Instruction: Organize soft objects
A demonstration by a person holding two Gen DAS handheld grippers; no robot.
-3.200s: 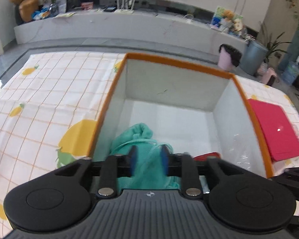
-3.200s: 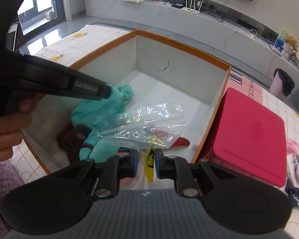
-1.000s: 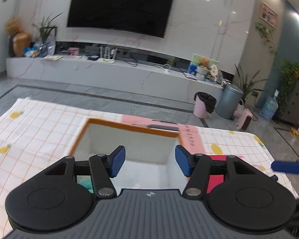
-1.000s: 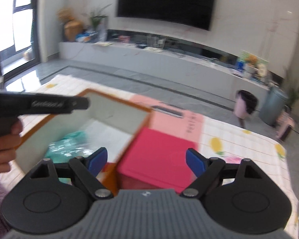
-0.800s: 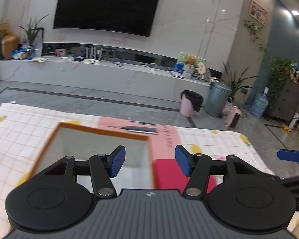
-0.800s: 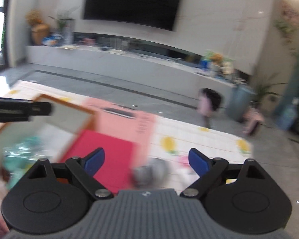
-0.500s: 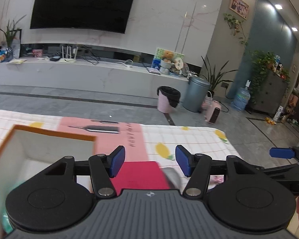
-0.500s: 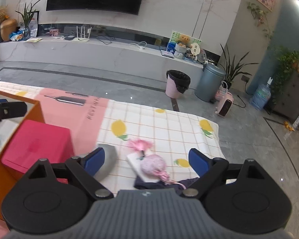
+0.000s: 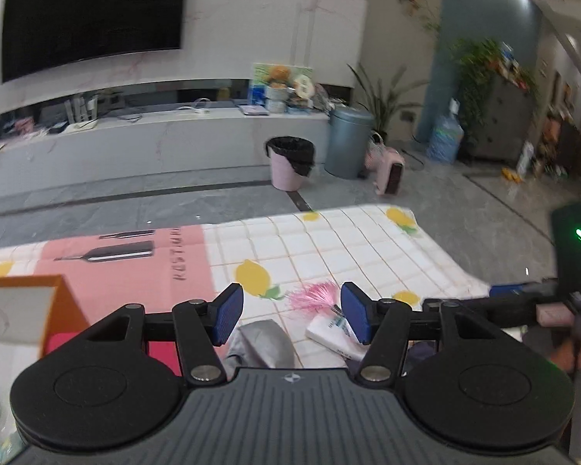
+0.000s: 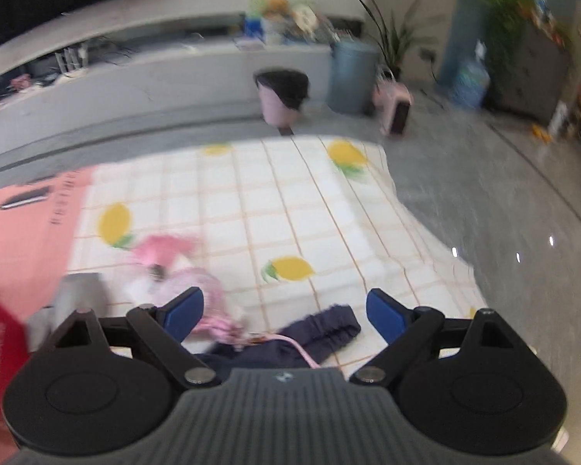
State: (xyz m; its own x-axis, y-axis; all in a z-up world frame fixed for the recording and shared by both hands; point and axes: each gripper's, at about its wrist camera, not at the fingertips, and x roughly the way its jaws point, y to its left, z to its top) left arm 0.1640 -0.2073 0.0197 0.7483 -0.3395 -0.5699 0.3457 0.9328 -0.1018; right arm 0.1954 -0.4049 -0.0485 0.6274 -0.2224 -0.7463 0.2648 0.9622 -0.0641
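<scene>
Both tools, left tool (image 9: 291,317) and right tool (image 10: 284,314), gape empty above lemon-print cloth (image 10: 290,209) on grey floor (image 9: 484,209).

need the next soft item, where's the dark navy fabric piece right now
In the right wrist view, the dark navy fabric piece lies on the lemon-print tablecloth just ahead of the open right gripper, right of the pink fluffy bundle.
</scene>
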